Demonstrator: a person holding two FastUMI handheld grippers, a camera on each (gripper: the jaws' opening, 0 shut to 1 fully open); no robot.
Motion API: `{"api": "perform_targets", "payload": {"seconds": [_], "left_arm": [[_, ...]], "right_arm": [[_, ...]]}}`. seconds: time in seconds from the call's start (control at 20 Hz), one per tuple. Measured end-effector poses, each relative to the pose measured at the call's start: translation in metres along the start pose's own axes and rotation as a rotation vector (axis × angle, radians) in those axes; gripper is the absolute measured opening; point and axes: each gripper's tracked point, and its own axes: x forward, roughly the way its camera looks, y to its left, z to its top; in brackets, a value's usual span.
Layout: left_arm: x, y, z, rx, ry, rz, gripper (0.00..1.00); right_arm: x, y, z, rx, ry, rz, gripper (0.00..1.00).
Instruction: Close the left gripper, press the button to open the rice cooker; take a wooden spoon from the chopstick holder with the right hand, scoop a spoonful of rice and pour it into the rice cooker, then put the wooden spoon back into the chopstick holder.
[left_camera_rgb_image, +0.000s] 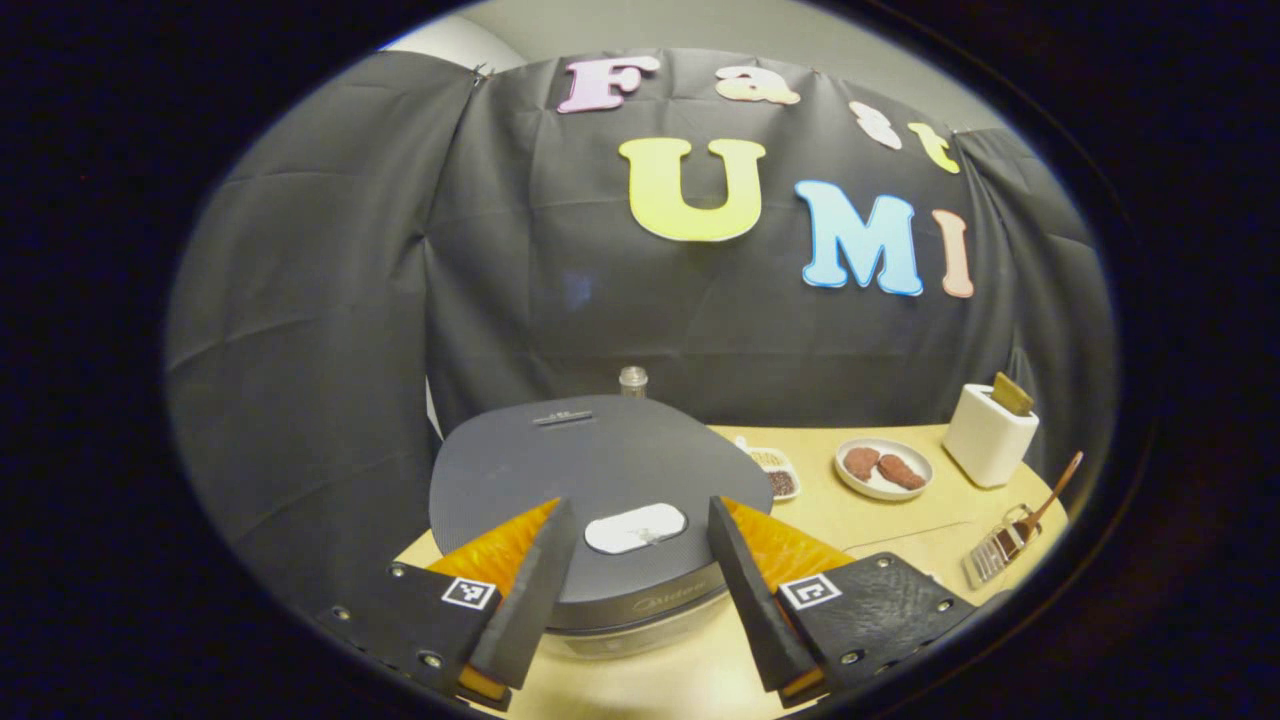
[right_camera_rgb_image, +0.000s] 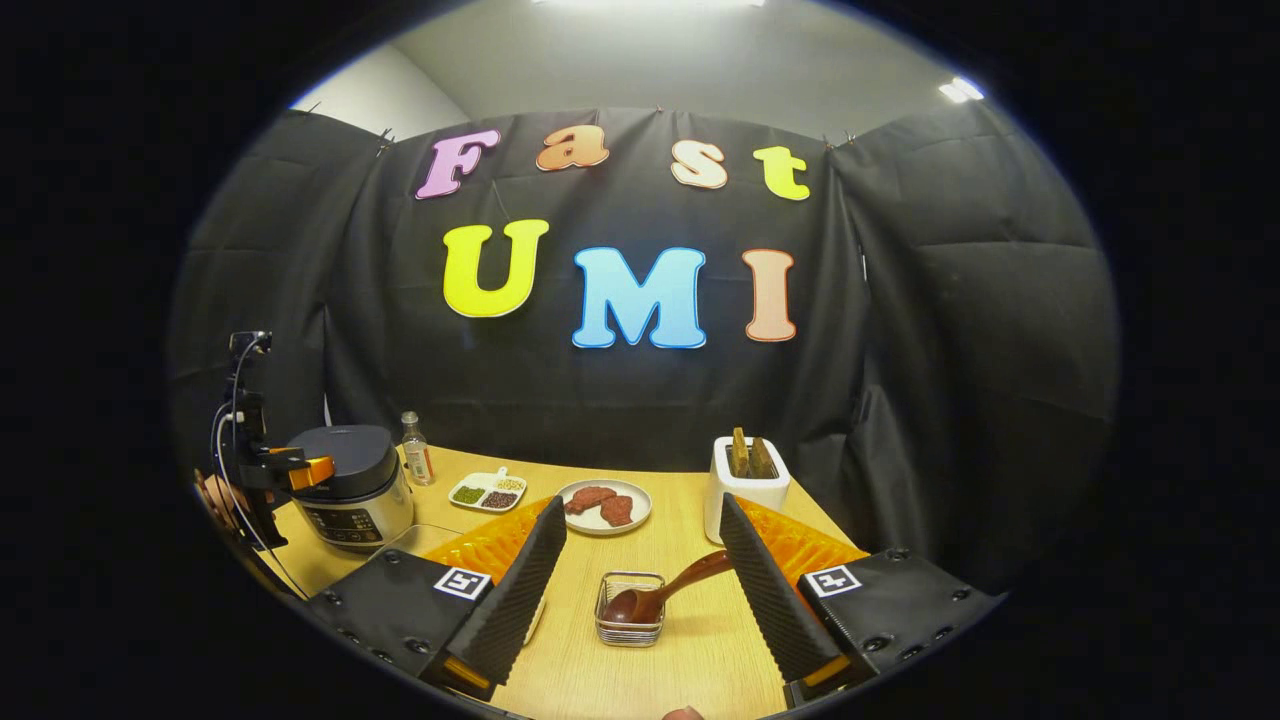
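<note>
The dark grey rice cooker (left_camera_rgb_image: 600, 470) stands with its lid down, and the white button (left_camera_rgb_image: 636, 527) sits near the lid's front edge. My left gripper (left_camera_rgb_image: 638, 512) is open just above that lid, one finger on each side of the button. In the right gripper view the cooker (right_camera_rgb_image: 350, 480) is at the far left, with the left gripper (right_camera_rgb_image: 295, 470) and a hand beside it. A wooden spoon (right_camera_rgb_image: 660, 595) rests bowl-down in a small wire holder (right_camera_rgb_image: 630, 615). My right gripper (right_camera_rgb_image: 642, 512) is open above the table, its fingers flanking the spoon and holder without touching them.
A divided dish of grains (right_camera_rgb_image: 488, 490), a plate with two red-brown pieces (right_camera_rgb_image: 603, 505) and a white box holding wooden pieces (right_camera_rgb_image: 745, 490) line the back of the wooden table (right_camera_rgb_image: 660, 670). A small bottle (right_camera_rgb_image: 413, 450) stands behind the cooker.
</note>
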Motion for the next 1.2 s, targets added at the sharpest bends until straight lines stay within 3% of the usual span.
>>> {"api": "perform_targets", "payload": {"seconds": [0.3,0.35,0.4,0.45,0.5,0.55,0.6,0.7,0.75,0.85,1.0,1.05,1.1,1.2], "left_arm": [[-0.012,-0.009,0.023,-0.003,-0.083,-0.006,0.85],[-0.02,-0.012,0.032,-0.009,-0.103,-0.004,0.84],[-0.031,-0.02,0.044,-0.007,-0.13,-0.007,0.84],[-0.042,-0.029,0.056,0.005,-0.156,-0.011,0.87],[-0.058,-0.038,0.068,0.024,-0.19,-0.014,0.84],[-0.074,-0.047,0.081,0.049,-0.223,-0.015,0.87],[-0.088,-0.059,0.1,0.068,-0.25,-0.021,0.83],[-0.125,-0.08,0.12,0.085,-0.301,-0.035,0.83],[-0.14,-0.087,0.128,0.085,-0.319,-0.034,0.84],[-0.172,-0.097,0.137,0.069,-0.348,-0.026,0.83],[-0.217,-0.111,0.135,0.047,-0.384,-0.035,0.83],[-0.227,-0.113,0.138,0.055,-0.399,-0.039,0.83],[-0.238,-0.114,0.139,0.066,-0.408,-0.04,0.83],[-0.252,-0.113,0.141,0.07,-0.423,-0.045,0.83]], "right_arm": [[-0.009,-0.005,0.003,0.02,-0.015,0.009,0.98],[-0.012,-0.007,0.006,0.019,-0.026,0.012,0.93],[-0.016,-0.009,0.01,0.015,-0.036,0.015,0.98],[-0.02,-0.013,0.013,0.012,-0.047,0.018,0.98],[-0.023,-0.016,0.017,0.013,-0.06,0.023,0.98],[-0.027,-0.018,0.02,0.016,-0.071,0.031,0.93],[-0.029,-0.022,0.022,0.021,-0.084,0.039,0.98],[-0.036,-0.027,0.026,0.028,-0.101,0.063,0.98],[-0.039,-0.029,0.027,0.031,-0.108,0.075,0.93],[-0.047,-0.029,0.03,0.051,-0.116,0.109,0.98],[-0.058,-0.031,0.036,0.035,-0.136,0.142,0.98],[-0.062,-0.031,0.037,0.021,-0.144,0.143,0.93],[-0.067,-0.029,0.041,0.016,-0.157,0.146,0.98],[-0.074,-0.024,0.044,0.023,-0.173,0.152,0.98]]}}
